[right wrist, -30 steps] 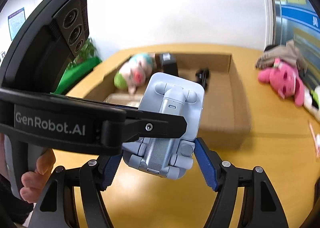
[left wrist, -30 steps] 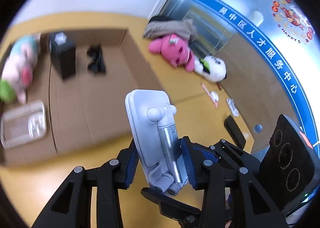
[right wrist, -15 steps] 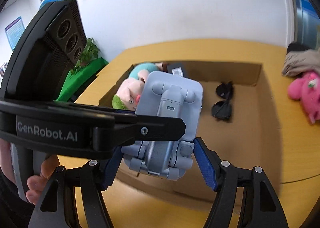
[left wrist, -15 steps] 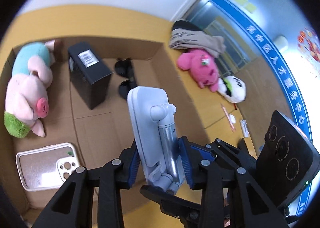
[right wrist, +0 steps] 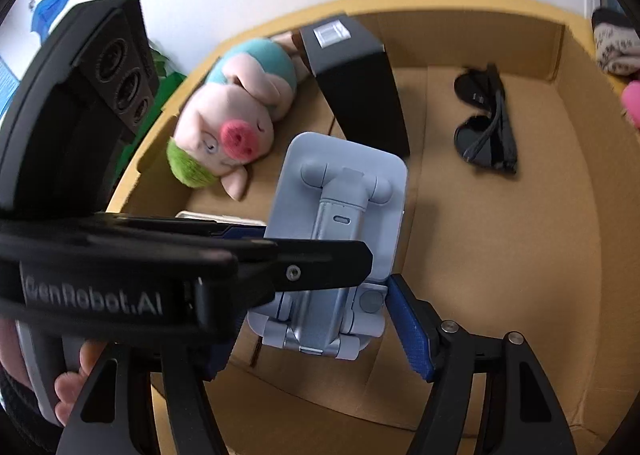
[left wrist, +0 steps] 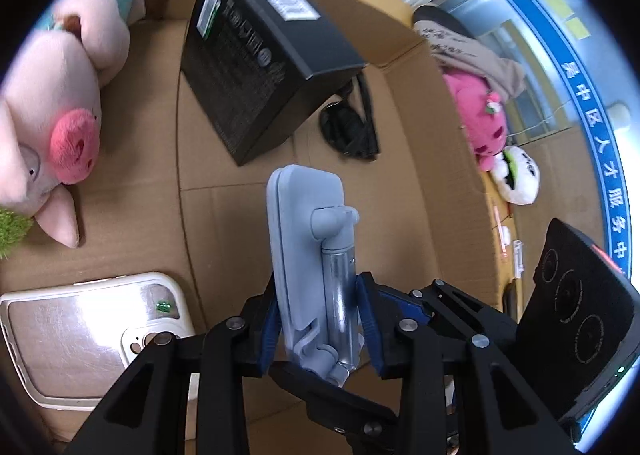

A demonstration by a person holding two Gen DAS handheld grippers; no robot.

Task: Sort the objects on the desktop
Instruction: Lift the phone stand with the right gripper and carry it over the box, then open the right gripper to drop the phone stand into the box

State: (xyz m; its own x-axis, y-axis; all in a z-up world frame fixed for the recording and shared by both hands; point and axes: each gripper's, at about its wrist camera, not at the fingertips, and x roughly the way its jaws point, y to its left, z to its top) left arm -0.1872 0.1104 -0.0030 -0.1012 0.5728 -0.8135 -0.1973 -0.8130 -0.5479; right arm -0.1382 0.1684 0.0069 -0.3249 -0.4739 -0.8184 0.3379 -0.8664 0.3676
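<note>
A grey-blue folding phone stand [left wrist: 304,223] hangs over the floor of an open cardboard box [left wrist: 240,223]. My left gripper [left wrist: 320,307] is shut on its thin sides near the hinged foot. My right gripper [right wrist: 320,319] spans the stand [right wrist: 340,195] across its width, and its right blue pad touches the foot. The left pad is hidden behind a black finger [right wrist: 312,255] of the left gripper. In the box [right wrist: 500,255] lie a pink pig plush [right wrist: 236,111], a black carton [right wrist: 360,87], dark sunglasses [right wrist: 484,123] and a white phone case [left wrist: 80,335].
Outside the box on the yellow table lie a pink plush [left wrist: 480,115], a white plush [left wrist: 516,175] and a heap of cloth [left wrist: 472,51]. A person's hand [right wrist: 68,387] grips the left handle. Bare cardboard shows between the carton, the sunglasses and the phone case.
Both grippers carried the stand together from above the table to over the box and lower. The box's contents now look much larger and closer.
</note>
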